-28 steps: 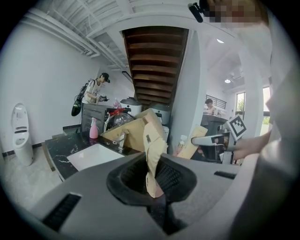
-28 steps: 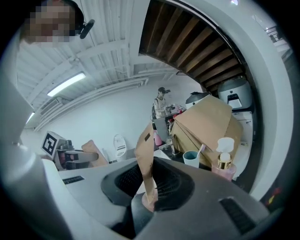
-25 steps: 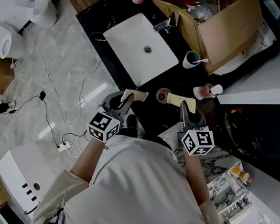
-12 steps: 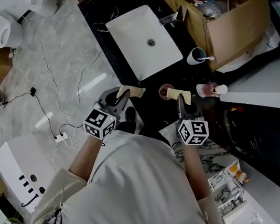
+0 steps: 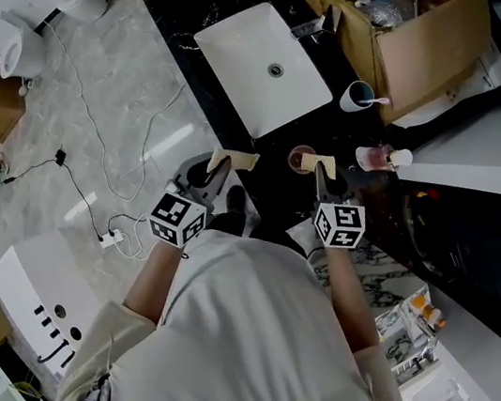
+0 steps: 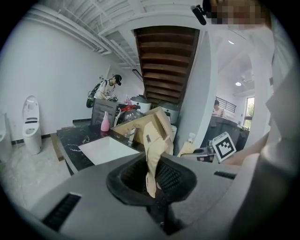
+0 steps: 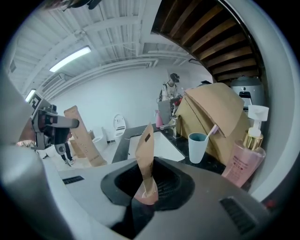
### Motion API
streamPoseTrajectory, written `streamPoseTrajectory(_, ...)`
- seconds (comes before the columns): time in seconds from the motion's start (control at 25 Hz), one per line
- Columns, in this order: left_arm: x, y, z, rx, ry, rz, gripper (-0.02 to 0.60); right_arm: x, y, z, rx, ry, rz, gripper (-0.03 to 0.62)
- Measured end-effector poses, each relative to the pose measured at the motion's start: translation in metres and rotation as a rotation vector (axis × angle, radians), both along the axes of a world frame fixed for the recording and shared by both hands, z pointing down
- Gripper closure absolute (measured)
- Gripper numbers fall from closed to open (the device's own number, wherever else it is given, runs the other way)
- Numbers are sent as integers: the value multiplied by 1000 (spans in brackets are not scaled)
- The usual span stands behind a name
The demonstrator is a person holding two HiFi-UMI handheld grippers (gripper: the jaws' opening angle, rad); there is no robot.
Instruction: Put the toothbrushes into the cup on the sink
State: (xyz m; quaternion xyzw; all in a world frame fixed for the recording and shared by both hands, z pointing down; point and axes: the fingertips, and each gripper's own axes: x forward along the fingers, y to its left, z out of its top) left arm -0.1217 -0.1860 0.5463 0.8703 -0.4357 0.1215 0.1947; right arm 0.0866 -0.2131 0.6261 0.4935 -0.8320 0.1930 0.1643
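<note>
A teal cup (image 5: 356, 95) stands on the black counter right of the white sink (image 5: 257, 48), with one pink toothbrush (image 7: 212, 130) leaning in it. The same cup (image 7: 198, 146) shows ahead in the right gripper view. My left gripper (image 5: 220, 169) is shut on a tan paper toothbrush packet (image 5: 237, 159) at the counter's near edge; in its own view the packet (image 6: 154, 147) stands upright from the left gripper (image 6: 152, 187). My right gripper (image 5: 322, 173) is shut on a second tan packet (image 5: 318, 164), which rises upright (image 7: 146, 159) from the right gripper (image 7: 145, 194).
An open cardboard box (image 5: 406, 40) sits behind the cup. A pink pump bottle (image 5: 377, 157) stands right of my right gripper, and a small reddish-brown round cup (image 5: 297, 158) lies just left of it. Cables (image 5: 88, 206) trail over the marble floor at left.
Both grippers still hold their packets. The right gripper has drifted slightly left and toward the counter, and the head view has shifted a little.
</note>
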Motion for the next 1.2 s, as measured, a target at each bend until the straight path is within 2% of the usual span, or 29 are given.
streamPoseTrajectory(0.52,-13,7,3,-10,-2,-26,549,-3,-2,26,-59,18,30,522)
streamPoseTrajectory(0.56,-13,8,4,-10,0,-25,549,-3,-2,27,-61,15,34,512)
streamPoseTrajectory(0.64,-11,8,6,-12,1,-23,549,-1,-1,28,-68,13,40,446)
streamPoseTrajectory(1.2,13,7,1,6,17,45,549,24,24,9,-51,-5,92,428)
